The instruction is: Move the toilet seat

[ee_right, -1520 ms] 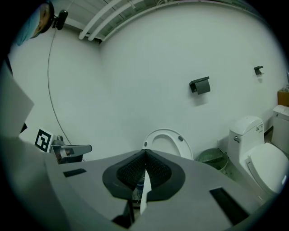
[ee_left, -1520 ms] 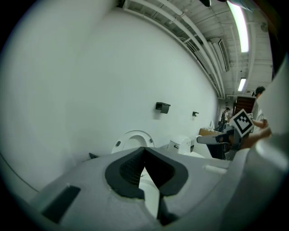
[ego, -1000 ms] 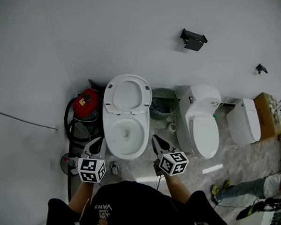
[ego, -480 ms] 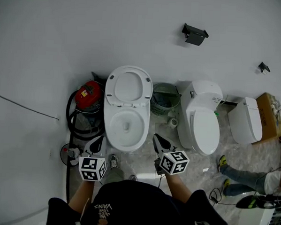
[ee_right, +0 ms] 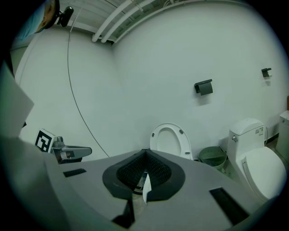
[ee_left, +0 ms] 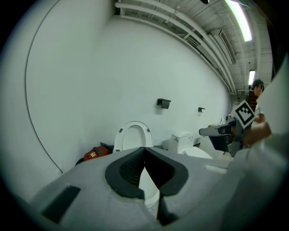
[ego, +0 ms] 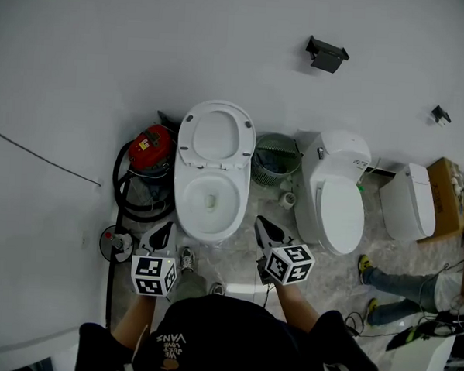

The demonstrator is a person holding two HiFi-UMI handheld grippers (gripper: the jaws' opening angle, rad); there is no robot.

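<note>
Sanitary-fixture test room, row of toilets (ego: 336, 202) ahead of the left tool (ego: 166, 228), bare white wall (ego: 146, 52), red vacuum (ego: 151, 149), ceiling pipes (ee_left: 180, 27).

Three toilets (ego: 335, 213), one green basket (ego: 275, 161), one red vacuum (ego: 152, 148), two wall brackets (ego: 326, 54)

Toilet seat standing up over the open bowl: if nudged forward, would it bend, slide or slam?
The toilet seat looks like a rigid moulded ring, so it probably won't flex. It seems hinged at the back of the bowl, so a push would likely swing it down, not slide it. Standing upright, it might drop fast once tipped.
</note>
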